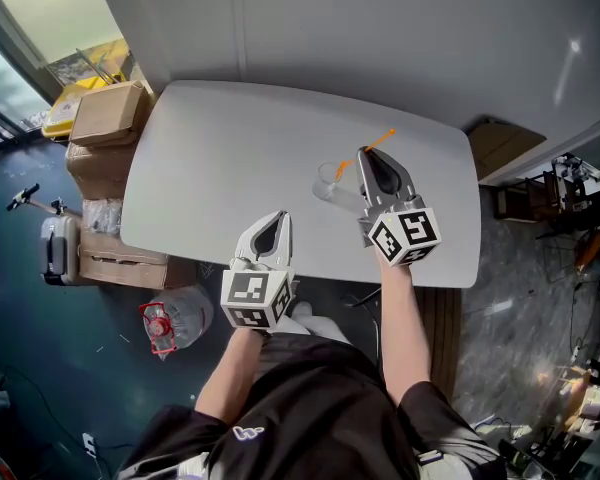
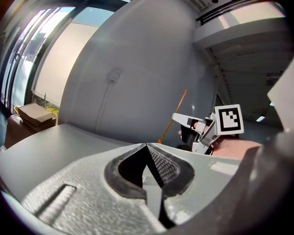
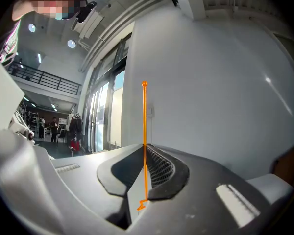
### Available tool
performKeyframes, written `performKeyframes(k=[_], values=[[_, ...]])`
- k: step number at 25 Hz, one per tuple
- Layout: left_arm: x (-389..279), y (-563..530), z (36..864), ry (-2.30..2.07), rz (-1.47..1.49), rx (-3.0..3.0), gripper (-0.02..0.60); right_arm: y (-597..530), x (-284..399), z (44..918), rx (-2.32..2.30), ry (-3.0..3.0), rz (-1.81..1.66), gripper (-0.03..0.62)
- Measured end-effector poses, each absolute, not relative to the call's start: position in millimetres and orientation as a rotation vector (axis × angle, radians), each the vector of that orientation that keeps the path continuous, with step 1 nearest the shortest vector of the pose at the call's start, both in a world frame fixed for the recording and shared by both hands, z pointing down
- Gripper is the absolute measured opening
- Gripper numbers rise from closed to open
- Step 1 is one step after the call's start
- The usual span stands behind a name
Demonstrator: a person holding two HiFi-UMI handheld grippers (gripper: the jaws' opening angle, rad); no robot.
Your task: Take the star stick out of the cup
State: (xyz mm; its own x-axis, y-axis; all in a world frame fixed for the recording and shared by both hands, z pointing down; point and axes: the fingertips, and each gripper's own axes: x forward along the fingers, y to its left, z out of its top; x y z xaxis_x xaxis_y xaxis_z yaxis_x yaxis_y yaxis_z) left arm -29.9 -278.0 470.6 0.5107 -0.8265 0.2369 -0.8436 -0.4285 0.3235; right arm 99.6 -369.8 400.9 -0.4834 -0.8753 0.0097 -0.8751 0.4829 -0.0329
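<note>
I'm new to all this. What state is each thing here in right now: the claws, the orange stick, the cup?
cup: on the table, ungripped.
star stick: pinched in the right claw, tilted; star end by the cup, whether inside is unclear.
right claw: shut on the star stick.
left claw: shut, empty.

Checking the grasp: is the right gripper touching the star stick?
Touching. Right gripper view: the right gripper has its jaws shut on the star stick, which rises between them.

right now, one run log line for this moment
right gripper: fingers shut on thin orange star stick | left gripper: shut, empty | clear plastic cup: on grey table
</note>
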Motion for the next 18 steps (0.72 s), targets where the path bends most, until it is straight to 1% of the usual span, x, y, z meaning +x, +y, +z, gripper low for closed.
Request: performKeyframes(k=[8,18], values=[[-24.7,-274.4,469.6,-1.345,0.06,2.378,0.003,-330.2,109.8,393.6,-1.609,2.694,-0.06,0.021],[-7.6,-268.3,475.2,-1.281,0.095,2.404,0.003,-282.1,117.9,406.0,-1.615,2.674,-0.167,0.021]])
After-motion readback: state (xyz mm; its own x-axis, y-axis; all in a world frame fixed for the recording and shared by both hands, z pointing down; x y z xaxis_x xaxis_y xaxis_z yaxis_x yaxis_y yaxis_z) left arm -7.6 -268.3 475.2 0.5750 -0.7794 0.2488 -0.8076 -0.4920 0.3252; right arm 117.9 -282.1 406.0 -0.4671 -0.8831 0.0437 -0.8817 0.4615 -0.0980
